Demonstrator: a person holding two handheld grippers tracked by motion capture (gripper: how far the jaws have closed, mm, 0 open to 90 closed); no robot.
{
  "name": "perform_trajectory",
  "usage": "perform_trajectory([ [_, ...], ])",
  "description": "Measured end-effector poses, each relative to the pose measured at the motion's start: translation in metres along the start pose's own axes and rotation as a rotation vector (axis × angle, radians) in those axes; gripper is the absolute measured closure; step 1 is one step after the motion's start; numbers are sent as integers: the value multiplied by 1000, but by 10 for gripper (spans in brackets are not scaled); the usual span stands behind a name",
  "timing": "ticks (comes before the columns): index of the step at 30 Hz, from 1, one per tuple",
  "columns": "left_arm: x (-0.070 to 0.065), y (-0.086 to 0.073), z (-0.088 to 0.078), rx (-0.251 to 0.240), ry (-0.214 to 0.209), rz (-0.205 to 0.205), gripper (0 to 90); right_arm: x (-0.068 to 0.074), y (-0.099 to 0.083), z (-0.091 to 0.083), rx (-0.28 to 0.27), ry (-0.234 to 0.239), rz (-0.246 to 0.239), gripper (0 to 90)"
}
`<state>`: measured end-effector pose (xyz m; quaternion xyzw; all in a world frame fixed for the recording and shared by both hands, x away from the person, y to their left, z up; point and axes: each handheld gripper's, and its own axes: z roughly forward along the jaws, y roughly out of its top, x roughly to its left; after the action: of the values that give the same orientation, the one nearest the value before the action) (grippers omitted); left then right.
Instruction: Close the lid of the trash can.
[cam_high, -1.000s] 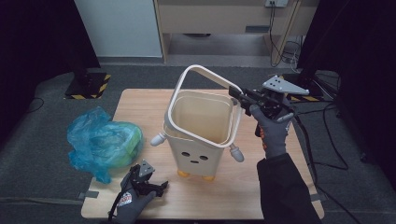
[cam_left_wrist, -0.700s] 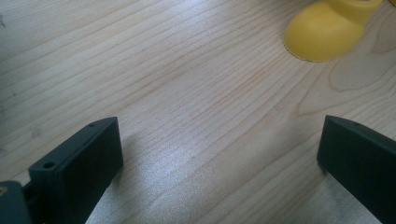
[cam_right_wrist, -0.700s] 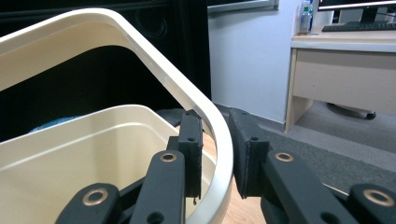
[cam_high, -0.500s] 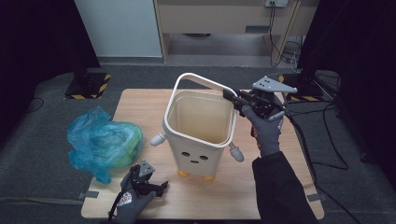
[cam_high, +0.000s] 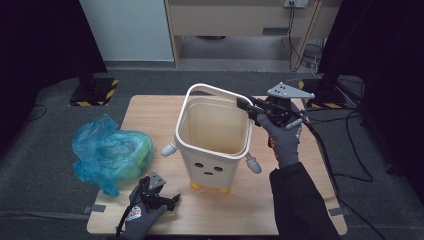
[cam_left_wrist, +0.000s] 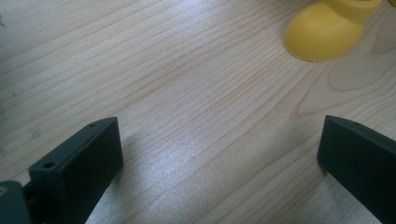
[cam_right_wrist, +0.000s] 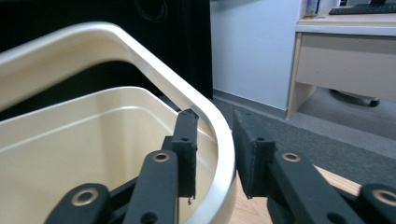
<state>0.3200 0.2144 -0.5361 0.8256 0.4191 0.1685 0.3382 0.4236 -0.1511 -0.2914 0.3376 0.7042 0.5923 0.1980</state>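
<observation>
A cream bin (cam_high: 212, 150) with a face, stubby arms and yellow feet (cam_high: 196, 186) stands mid-table. A white ring frame (cam_high: 210, 87) is hinged at its rim and tilts up toward the back. My right gripper (cam_high: 245, 105) is shut on the ring's right corner. In the right gripper view the ring (cam_right_wrist: 187, 91) passes between the two jaws of the right gripper (cam_right_wrist: 215, 135), above the bin's hollow inside (cam_right_wrist: 93, 135). My left gripper (cam_high: 172, 199) rests open low over the table's front. In its view, bare wood lies inside the left gripper (cam_left_wrist: 219, 154) and a yellow foot (cam_left_wrist: 327, 30) sits ahead.
A crumpled blue-green plastic bag (cam_high: 107, 150) lies on the left side of the wooden table (cam_high: 300, 200). Dark carpet surrounds the table. A desk and cables stand behind it, and a cable trails from the right gripper off the table's right edge.
The right gripper has moved down and slightly left with the ring, so the ring now tilts lower over the bin. The left gripper has stayed put.
</observation>
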Motion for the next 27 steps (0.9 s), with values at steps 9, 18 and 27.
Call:
perform_trajectory([
  [9, 0, 0, 0, 0, 0, 0, 0, -3, -1, -4, -6, 5, 8, 639],
  [18, 0, 0, 0, 0, 0, 0, 0, -1, -1, -6, -18, 14, -7, 721],
  [27, 0, 0, 0, 0, 0, 0, 0, -2, 2, -8, -16, 29, 12, 725],
])
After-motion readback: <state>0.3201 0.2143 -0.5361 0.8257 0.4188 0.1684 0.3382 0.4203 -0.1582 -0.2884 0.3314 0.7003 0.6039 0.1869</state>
